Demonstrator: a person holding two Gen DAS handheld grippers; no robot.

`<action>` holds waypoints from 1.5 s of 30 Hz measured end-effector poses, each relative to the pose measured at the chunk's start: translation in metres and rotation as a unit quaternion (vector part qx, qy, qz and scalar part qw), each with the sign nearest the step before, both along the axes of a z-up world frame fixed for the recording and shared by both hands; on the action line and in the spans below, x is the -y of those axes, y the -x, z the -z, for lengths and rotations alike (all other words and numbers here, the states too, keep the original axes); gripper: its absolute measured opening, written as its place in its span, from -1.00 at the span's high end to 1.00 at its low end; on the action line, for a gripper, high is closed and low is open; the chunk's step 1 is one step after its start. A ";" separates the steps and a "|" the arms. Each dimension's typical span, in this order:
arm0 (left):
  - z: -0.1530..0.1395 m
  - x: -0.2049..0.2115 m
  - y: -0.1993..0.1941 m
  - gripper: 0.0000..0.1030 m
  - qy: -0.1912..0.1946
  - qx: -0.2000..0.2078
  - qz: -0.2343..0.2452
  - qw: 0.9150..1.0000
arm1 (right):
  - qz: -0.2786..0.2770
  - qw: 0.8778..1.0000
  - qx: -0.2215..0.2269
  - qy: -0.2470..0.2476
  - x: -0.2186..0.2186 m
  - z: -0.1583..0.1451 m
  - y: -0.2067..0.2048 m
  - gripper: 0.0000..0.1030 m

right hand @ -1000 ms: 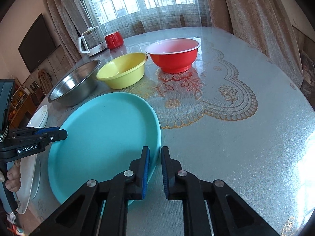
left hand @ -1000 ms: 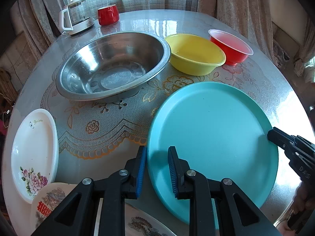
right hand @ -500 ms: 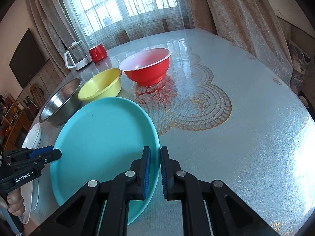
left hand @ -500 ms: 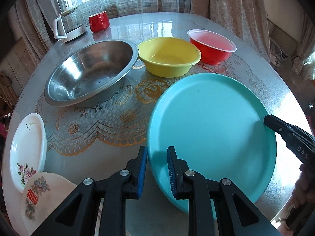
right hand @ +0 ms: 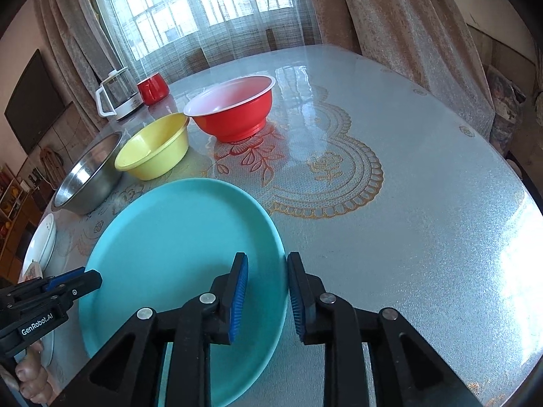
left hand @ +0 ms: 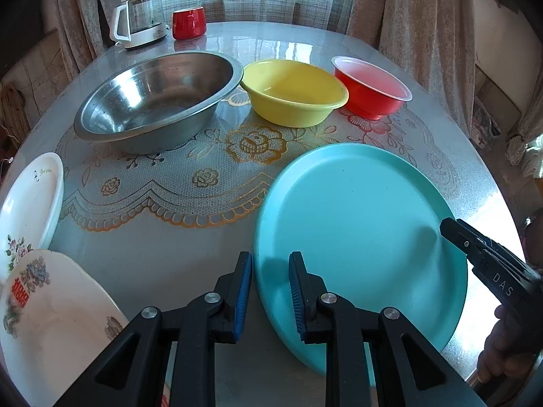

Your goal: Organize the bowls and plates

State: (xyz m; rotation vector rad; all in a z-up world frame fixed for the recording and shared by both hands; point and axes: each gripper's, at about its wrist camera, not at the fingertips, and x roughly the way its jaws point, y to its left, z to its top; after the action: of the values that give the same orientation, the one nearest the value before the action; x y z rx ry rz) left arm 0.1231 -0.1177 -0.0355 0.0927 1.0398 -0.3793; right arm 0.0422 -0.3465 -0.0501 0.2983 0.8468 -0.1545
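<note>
At my far left two white floral plates [left hand: 30, 203] lie at the table's [left hand: 339, 40] edge, one overlapping the other's near side. Behind them runs a row of bowls: the steel bowl [left hand: 156, 98], the yellow bowl [left hand: 293, 91], the red bowl [left hand: 371, 86], each close beside the next. The big teal plate [left hand: 356, 237] lies flat in front of that row, between my two tools.

My left gripper [left hand: 269, 291] straddles the plate's left rim, one pad outside it and one over the plate; the jaws stand narrowly apart and I see no pad pressing on the rim. My right gripper [right hand: 266, 291] straddles the opposite rim, and its jaws are opening with the rim between them, so it holds nothing.

The floral plates lie to the left of the teal plate, well apart from it and nearest my left hand. I judge the next stacking move runs leftward across the table.
</note>
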 end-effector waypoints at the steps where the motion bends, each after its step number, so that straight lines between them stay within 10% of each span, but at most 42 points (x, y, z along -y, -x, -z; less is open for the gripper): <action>1: 0.000 -0.001 0.002 0.58 0.001 0.004 -0.004 1.000 | -0.001 1.000 0.000 0.002 -0.001 0.000 0.000 0.48; 20: -0.036 -0.042 0.052 0.54 0.013 0.104 -0.009 0.994 | 0.022 0.999 0.013 0.023 -0.009 -0.021 0.005 0.21; 26: -0.050 -0.092 0.050 0.47 0.049 0.108 -0.053 0.992 | -0.060 0.998 0.034 0.002 -0.039 -0.043 -0.006 0.17; 36: -0.062 -0.211 0.026 0.31 0.053 0.125 -0.162 0.977 | -0.272 0.956 -0.004 -0.107 -0.165 -0.051 -0.057 0.17; 45: -0.039 -0.301 -0.010 0.14 0.081 0.090 -0.247 0.962 | -0.293 0.935 -0.079 -0.184 -0.253 -0.032 -0.117 0.17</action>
State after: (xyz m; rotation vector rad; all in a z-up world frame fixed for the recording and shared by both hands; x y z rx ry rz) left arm 0.1328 0.1835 0.0031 -0.2719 0.8144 0.0015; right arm 0.1592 -0.0930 -0.0183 0.3742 1.0917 0.5512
